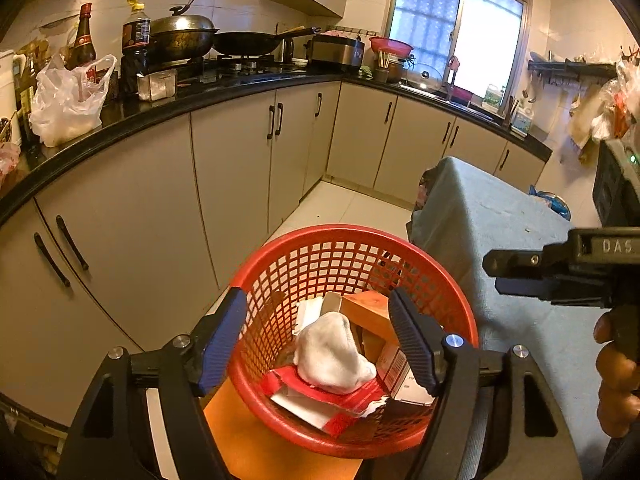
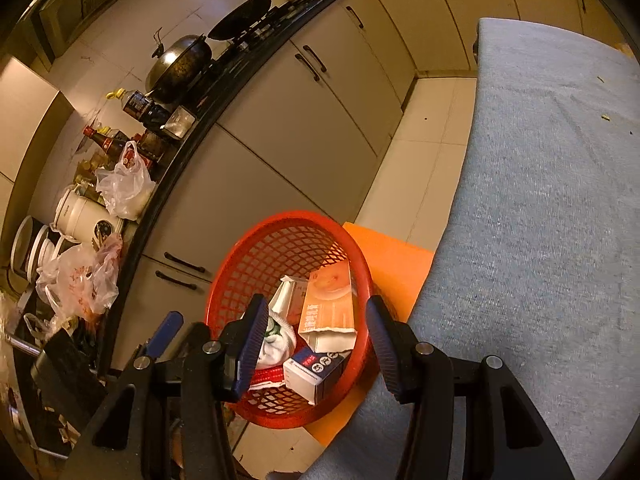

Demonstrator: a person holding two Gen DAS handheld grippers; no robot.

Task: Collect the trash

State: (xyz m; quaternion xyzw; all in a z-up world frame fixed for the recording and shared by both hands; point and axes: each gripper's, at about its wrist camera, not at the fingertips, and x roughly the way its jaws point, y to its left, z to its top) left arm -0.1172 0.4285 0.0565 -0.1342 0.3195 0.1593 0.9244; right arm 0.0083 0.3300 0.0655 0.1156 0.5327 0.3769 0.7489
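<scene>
A red mesh basket (image 1: 352, 232) (image 2: 288, 216) stands on an orange surface (image 1: 256, 440) beside a table under a grey-blue cloth (image 2: 540, 200). In the basket lie a white crumpled sock-like cloth (image 1: 332, 356) (image 2: 276, 340), an orange carton (image 1: 366, 308) (image 2: 330, 304), a blue-and-white box (image 2: 316, 372) and a red-and-white wrapper (image 1: 320, 400). My left gripper (image 1: 316, 294) hangs open over the basket with nothing between its fingers. My right gripper (image 2: 316, 300) is also open and empty above the basket; in the left wrist view it shows at the right (image 1: 490, 270), held by a hand (image 1: 616, 380).
A black-topped counter (image 1: 224, 92) over beige cabinets (image 1: 232, 168) curves along the left and back. On it stand plastic bags (image 1: 68, 100), bottles (image 1: 136, 40) and woks (image 1: 180, 36). Pale floor tiles (image 1: 340, 204) run between the cabinets and the cloth-covered table (image 1: 480, 220).
</scene>
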